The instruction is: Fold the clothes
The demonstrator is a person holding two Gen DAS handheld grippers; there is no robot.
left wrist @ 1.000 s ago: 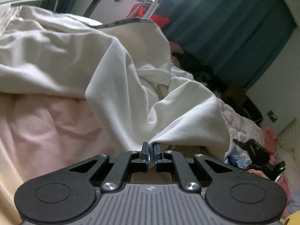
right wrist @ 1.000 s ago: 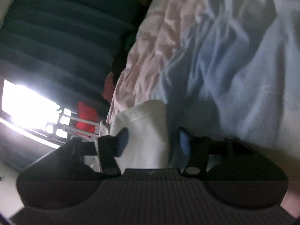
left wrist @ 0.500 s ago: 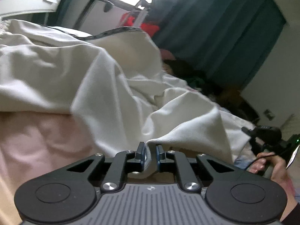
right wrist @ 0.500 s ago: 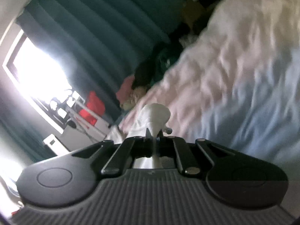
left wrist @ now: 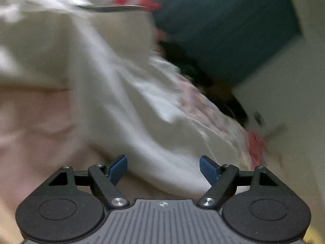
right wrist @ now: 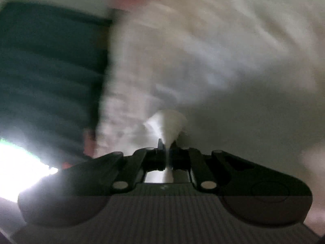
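A white garment [left wrist: 113,93] lies crumpled across the pink bedding [left wrist: 34,126] in the blurred left wrist view. My left gripper [left wrist: 163,167] is open, its blue pads [left wrist: 118,167] wide apart, with the garment's lower edge lying just ahead between them. In the right wrist view my right gripper [right wrist: 167,145] is shut on a bunched tip of the white garment [right wrist: 169,123], which flares out above the fingers. The view is dark and smeared by motion.
Dark teal curtains [left wrist: 227,24] hang at the back, also in the right wrist view [right wrist: 50,65]. A red object [left wrist: 140,0] stands near the window. Dark clothes [left wrist: 189,65] and pink fabric [left wrist: 257,144] pile by the wall. Rumpled bedding [right wrist: 213,40] fills the right view.
My left gripper has opened and let go of the white garment's corner. My right gripper closed on a fold of the garment and stays shut while swinging fast. Both views blur.
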